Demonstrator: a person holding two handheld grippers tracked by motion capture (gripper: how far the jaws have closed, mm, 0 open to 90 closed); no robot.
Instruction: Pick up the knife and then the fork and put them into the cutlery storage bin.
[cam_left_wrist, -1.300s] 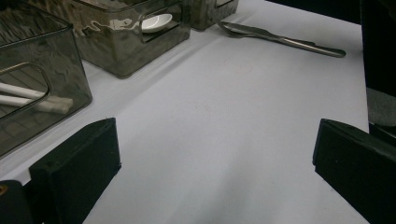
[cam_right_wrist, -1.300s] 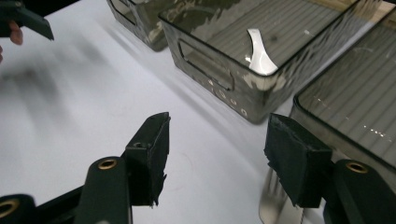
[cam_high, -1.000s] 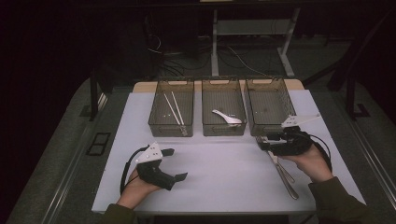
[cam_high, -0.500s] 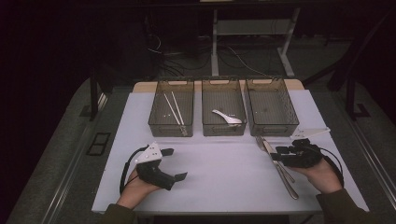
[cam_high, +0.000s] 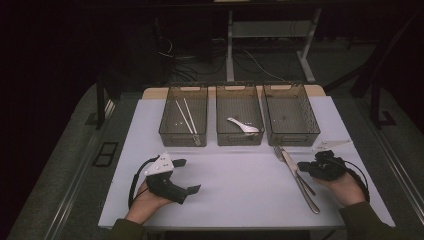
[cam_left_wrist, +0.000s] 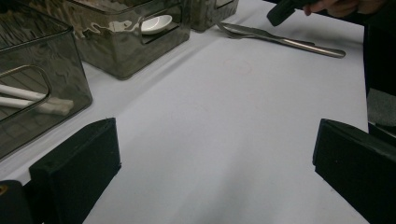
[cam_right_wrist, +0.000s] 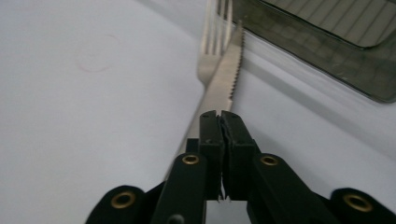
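Knife (cam_right_wrist: 224, 79) and fork (cam_right_wrist: 212, 44) lie side by side on the white worktop (cam_high: 235, 185), just in front of the right-hand bin (cam_high: 290, 115), which I see nothing in. My right claw (cam_right_wrist: 220, 114) has just been closing; its jaws now meet over the knife blade, and I cannot tell whether they pinch it. My left claw (cam_left_wrist: 210, 154) rests wide open, holding nothing. Chopsticks (cam_high: 185, 116) sit in the left bin (cam_high: 183, 115), a white spoon (cam_high: 243, 126) in the middle bin (cam_high: 239, 112).
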